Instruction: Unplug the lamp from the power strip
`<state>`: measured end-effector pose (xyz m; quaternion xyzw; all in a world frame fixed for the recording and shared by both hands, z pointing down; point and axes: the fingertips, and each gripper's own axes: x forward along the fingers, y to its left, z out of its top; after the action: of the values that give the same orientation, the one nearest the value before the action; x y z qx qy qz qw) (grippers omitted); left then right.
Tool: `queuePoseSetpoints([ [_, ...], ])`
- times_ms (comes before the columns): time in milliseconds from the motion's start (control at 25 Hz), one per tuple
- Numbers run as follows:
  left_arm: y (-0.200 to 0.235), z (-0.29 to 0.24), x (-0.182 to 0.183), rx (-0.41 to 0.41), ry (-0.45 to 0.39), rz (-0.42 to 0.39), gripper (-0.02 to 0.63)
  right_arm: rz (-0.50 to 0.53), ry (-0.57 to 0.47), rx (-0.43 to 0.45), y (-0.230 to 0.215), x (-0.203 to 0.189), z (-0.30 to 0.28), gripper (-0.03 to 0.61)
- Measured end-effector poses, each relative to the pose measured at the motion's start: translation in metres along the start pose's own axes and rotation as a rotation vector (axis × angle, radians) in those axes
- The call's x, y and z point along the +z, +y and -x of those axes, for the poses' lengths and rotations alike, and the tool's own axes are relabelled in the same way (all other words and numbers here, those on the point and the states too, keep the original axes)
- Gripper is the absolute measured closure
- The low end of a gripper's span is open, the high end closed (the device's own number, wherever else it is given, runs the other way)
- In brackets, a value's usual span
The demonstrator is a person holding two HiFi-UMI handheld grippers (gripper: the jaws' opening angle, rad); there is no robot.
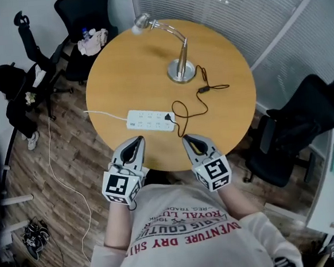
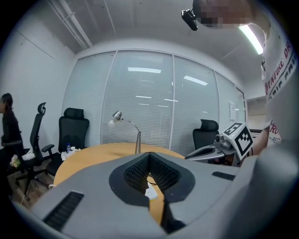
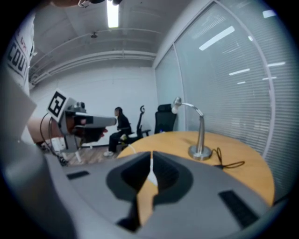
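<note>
A white power strip (image 1: 150, 120) lies on the round wooden table (image 1: 116, 76), near its front edge. The lamp's black plug (image 1: 169, 119) sits in the strip's right end. Its black cord (image 1: 196, 102) loops back to the silver desk lamp (image 1: 181, 71) at the middle of the table. My left gripper (image 1: 136, 141) and right gripper (image 1: 188, 139) hover side by side at the near edge, just short of the strip, both shut and holding nothing. The left gripper view shows the shut left gripper (image 2: 149, 155) with the lamp (image 2: 138, 140) beyond it. The right gripper (image 3: 152, 154) points past the lamp base (image 3: 201, 150).
The strip's white lead (image 1: 99, 113) runs off the table's left side to the floor. Black office chairs stand at the back left (image 1: 83, 15) and at the right (image 1: 304, 125). A person (image 1: 8, 90) sits at the far left. A blinds-covered glass wall (image 1: 231, 4) is behind the table.
</note>
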<state>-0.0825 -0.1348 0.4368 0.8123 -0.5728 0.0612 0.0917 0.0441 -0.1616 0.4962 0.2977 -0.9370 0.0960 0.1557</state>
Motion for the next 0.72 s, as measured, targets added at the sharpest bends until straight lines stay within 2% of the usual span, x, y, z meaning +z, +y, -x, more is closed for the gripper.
queuePoseSetpoints([
  [160, 0.030, -0.036, 0.006, -0.097, 0.033, -0.041, 0.584, -0.026, 0.032, -0.056, -0.012, 0.009, -0.027, 0.548],
  [320, 0.057, -0.069, 0.001, -0.170, 0.060, -0.037, 0.584, -0.050, 0.093, -0.100, -0.024, 0.005, -0.052, 0.548],
  [640, 0.072, -0.109, -0.057, -0.327, 0.189, -0.045, 0.584, -0.096, 0.270, -0.177, -0.035, -0.034, -0.090, 0.544],
  [680, 0.072, -0.113, -0.069, -0.345, 0.211, -0.049, 0.584, -0.096, 0.295, -0.176, -0.036, -0.039, -0.096, 0.527],
  [720, 0.073, -0.118, -0.081, -0.360, 0.234, -0.058, 0.584, -0.092, 0.322, -0.168, -0.036, -0.043, -0.102, 0.466],
])
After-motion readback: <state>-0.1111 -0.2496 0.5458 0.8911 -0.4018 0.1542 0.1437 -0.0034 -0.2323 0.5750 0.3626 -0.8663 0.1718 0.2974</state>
